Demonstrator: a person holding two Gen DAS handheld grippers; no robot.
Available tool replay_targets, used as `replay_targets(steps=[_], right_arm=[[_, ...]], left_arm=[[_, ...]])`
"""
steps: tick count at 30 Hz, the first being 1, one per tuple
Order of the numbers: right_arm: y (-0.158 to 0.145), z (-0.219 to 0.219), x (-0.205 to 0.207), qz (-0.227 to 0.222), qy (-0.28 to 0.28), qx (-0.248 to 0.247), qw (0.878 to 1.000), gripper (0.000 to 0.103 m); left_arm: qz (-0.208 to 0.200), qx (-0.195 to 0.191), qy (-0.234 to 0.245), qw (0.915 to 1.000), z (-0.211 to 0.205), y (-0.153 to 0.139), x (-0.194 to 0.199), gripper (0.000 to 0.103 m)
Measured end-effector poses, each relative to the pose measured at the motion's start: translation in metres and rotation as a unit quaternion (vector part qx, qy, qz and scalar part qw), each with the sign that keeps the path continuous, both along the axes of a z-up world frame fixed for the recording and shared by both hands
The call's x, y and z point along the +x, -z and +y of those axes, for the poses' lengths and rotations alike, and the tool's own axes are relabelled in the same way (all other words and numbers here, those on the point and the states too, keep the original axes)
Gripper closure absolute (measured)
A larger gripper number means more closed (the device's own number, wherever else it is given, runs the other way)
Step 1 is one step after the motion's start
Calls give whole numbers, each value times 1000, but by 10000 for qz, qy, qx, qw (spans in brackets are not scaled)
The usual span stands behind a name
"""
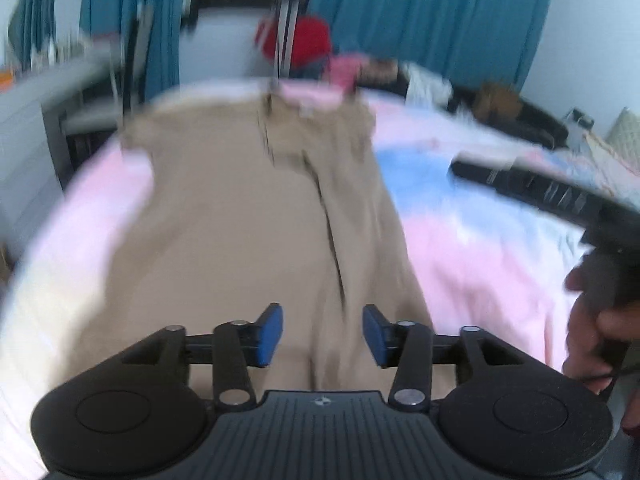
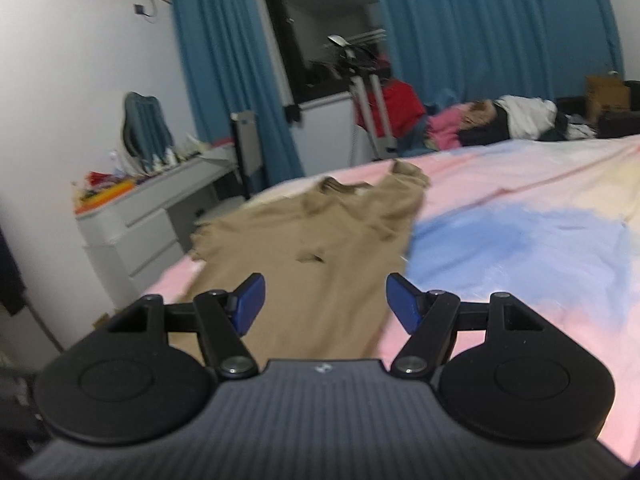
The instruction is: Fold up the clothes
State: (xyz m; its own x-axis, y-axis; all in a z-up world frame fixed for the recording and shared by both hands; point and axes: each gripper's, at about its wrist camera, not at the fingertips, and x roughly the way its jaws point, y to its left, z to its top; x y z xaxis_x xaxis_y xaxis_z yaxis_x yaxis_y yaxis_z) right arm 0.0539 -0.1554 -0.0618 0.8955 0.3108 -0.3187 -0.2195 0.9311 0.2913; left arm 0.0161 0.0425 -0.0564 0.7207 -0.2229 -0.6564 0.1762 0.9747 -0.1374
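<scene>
Lying flat on the bedsheet [image 2: 520, 240], the tan garment [image 1: 248, 220] is spread for folding; left gripper [image 1: 323, 334] and right gripper [image 2: 325, 304] are held wide apart, empty, above it.

I can read no words or numbers anywhere; the small mark on my gripper housing is too blurred.

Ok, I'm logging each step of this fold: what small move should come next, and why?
Probably lower the left claw onto the near end of the tan trousers and close. Both claws are open and empty, the right claw too, and the garment lies spread flat on the bedspread, not yet folded.
</scene>
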Motion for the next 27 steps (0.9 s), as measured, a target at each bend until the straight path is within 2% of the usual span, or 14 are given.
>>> replay_targets(steps=[3,6,9,14,19,24,27], right_arm=[[-9,12,22,17,-265,113,9996,34],[-15,33,58,199,-481,75,9986,33],[-19,72,96,179,-740,-231,9968,33],[-12,172,178,118,-1278,-787,9886,33],[18,277,253,213,-1774,-1214,9764,36],[48,358,306,356,-1799,-1482,9718,36],[61,387,331,392,-1656,-1641,9717,36]], left_arm=[[-349,-18,-182,9992,20,-13,3,20],[-697,-37,-364,9969,39,-26,5,18],[-1044,-55,-545,9930,59,-39,8,18],[-901,-580,-1254,9863,113,-22,9,18],[-703,-1132,-1979,9711,168,-2,10,18],[-625,-1669,-2528,9510,206,10,7,18],[-544,-1818,-2677,9446,216,17,12,18]])
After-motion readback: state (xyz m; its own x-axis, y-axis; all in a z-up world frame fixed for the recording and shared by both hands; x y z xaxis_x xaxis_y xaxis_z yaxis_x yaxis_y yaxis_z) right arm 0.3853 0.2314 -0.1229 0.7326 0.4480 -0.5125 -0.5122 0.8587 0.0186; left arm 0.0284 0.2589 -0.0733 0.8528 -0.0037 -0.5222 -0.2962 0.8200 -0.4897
